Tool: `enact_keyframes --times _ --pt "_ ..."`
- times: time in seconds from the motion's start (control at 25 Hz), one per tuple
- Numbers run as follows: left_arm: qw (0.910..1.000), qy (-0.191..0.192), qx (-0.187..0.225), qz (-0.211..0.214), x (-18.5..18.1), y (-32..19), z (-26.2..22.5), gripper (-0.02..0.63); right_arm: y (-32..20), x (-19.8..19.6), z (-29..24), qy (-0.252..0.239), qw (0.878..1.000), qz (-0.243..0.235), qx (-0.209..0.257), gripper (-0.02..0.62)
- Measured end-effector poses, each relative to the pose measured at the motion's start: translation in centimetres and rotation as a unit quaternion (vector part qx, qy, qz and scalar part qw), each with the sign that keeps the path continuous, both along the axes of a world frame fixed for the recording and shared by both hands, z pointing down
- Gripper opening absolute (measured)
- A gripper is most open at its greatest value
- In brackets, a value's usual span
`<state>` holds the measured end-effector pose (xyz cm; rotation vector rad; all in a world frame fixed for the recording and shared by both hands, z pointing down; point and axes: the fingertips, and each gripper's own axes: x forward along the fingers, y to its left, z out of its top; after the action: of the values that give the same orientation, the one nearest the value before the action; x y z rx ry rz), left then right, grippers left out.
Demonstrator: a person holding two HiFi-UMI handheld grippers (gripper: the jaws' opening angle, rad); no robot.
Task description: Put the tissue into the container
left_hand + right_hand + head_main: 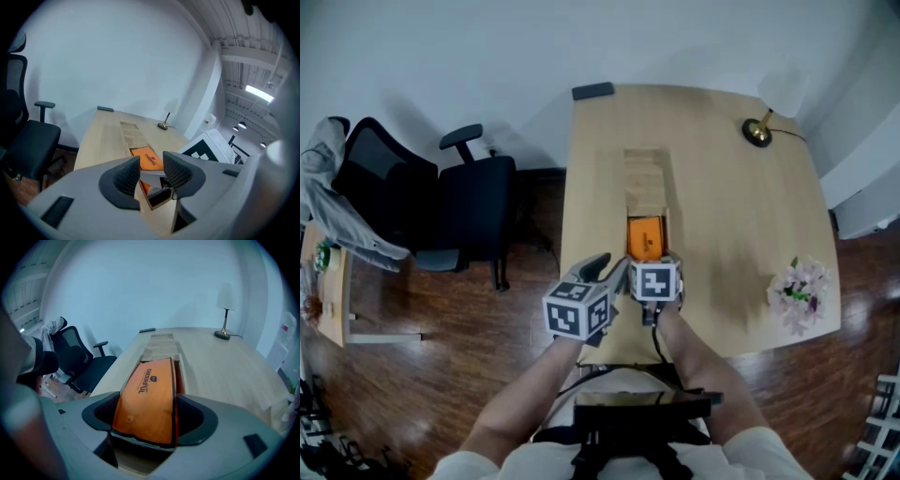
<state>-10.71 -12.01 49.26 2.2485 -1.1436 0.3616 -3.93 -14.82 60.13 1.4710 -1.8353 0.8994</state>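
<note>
An orange tissue pack (645, 237) lies tilted in the near end of a long, open-topped wooden container (645, 178) at the middle of the table. My right gripper (651, 264) is shut on the near end of the pack (152, 399), one jaw on each side. The container (159, 345) stretches away behind the pack. My left gripper (606, 268) hovers just to the left, at the table's front edge. Its jaws (151, 174) stand a little apart with nothing between them. Beyond them, the pack (149, 158) and the container (133, 133) show.
A brass lamp (759, 127) stands at the table's far right corner. A bunch of pink flowers (800, 291) lies at the near right edge. A black flat object (592, 91) rests at the far edge. A black office chair (441, 202) stands left of the table.
</note>
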Motion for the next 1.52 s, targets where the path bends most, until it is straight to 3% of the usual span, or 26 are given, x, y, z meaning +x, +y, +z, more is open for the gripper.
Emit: enact_keyframes --times 0.36,0.56,0.76,1.04,1.08,1.28,1.52 --pt "1.0000 0.001 -0.005 0.000 -0.2 0.4 0.3 0.160 -0.1 0.5 -0.3 0.021 1.000 0.011 0.007 0.387" --pt "1.0000 0.005 -0.007 0.003 -0.1 0.6 0.3 0.160 0.2 0.1 -0.4 -0.006 1.000 0.006 0.007 0.428" --pt "0.9999 0.013 -0.004 0.008 0.2 0.7 -0.1 0.160 0.2 0.2 -1.8 -0.015 0.999 -0.012 0.028 0.428" --pt "0.9990 0.042 0.010 0.009 1.1 1.4 -1.6 0.150 1.3 1.3 -5.9 -0.064 0.995 -0.042 0.065 0.425" --pt "0.9989 0.045 0.014 0.008 1.2 1.5 -2.1 0.150 1.4 1.5 -6.7 -0.065 0.994 -0.049 0.074 0.412" --pt "0.9973 0.054 0.048 -0.009 0.8 2.0 -5.0 0.112 1.9 4.2 -11.4 -0.050 0.988 -0.057 0.133 0.219" --pt "0.9935 0.056 0.093 -0.033 0.1 3.1 -8.7 0.026 3.3 8.0 -15.8 -0.071 0.982 -0.046 0.166 0.102"
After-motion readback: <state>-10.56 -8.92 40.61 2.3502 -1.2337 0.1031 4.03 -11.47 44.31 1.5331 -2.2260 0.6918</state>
